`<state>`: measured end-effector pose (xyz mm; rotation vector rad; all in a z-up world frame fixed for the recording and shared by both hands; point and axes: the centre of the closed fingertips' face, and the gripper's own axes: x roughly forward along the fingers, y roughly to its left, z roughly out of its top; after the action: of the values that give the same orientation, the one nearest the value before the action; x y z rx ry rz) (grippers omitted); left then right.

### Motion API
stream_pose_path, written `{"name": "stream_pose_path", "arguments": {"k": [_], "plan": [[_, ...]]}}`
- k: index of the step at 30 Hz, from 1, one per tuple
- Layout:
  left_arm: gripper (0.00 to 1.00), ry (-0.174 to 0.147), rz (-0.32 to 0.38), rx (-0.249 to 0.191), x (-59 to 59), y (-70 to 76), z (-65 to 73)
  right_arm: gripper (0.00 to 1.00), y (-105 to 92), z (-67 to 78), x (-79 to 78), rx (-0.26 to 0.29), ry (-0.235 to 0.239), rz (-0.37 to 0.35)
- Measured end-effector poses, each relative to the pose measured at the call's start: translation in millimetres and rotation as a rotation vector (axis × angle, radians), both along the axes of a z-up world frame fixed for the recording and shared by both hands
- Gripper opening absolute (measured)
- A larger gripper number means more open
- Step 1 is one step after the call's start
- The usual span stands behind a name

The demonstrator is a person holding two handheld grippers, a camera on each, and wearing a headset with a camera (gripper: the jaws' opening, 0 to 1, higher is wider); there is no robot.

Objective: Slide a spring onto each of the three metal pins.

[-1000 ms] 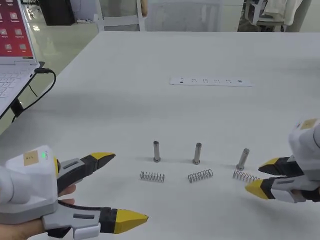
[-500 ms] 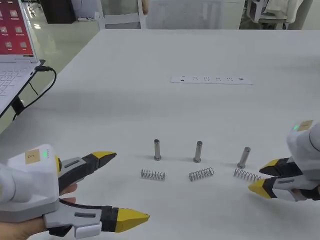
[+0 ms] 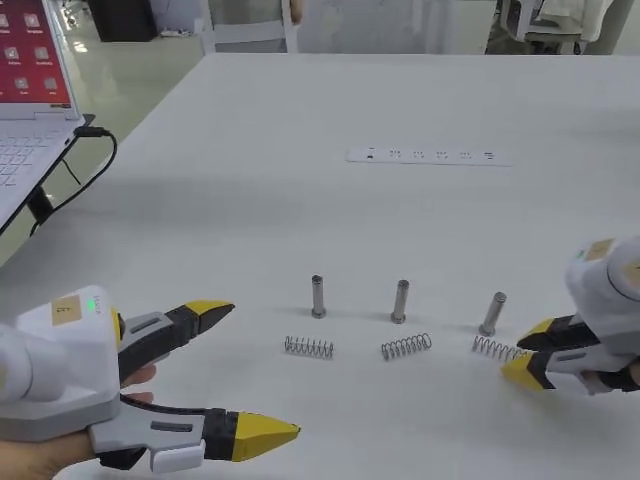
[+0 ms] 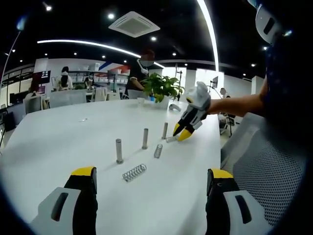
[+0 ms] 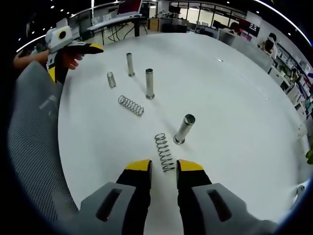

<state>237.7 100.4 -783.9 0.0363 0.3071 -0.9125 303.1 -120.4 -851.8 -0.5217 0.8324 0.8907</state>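
Three upright metal pins stand in a row on the white table: left pin point(image 3: 318, 297), middle pin point(image 3: 400, 301), right pin point(image 3: 493, 313). One spring lies in front of each: left spring point(image 3: 308, 347), middle spring point(image 3: 406, 346), right spring point(image 3: 493, 349). My right gripper point(image 3: 528, 352) is low at the right spring point(image 5: 164, 152), whose near end lies between the narrowly parted tips of that gripper point(image 5: 165, 169), without a clear pinch. The right pin point(image 5: 184, 128) stands just beyond. My left gripper point(image 3: 245, 372) is wide open and holds nothing, at the table's near left, with the left spring point(image 4: 134, 172) ahead of it.
A laptop point(image 3: 25, 110) with a dark cable point(image 3: 85, 165) stands off the table's left edge. A white power strip point(image 3: 428, 155) lies farther back on the table. A mesh chair back point(image 5: 34, 127) is close to the table's near edge.
The right gripper's jaws have narrowed around the near end of the right spring. The left gripper has stayed wide open in place. The head camera has shifted slightly.
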Motion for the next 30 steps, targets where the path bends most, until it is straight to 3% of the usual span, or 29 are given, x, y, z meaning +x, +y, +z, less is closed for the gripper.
{"name": "stream_pose_path", "arguments": {"k": [30], "plan": [[0.89, 0.001, -0.011, 0.003, -2.4, -0.1, -0.2, 0.08, -1.1, -4.3, -4.3, -0.062, 0.013, 0.062]]}}
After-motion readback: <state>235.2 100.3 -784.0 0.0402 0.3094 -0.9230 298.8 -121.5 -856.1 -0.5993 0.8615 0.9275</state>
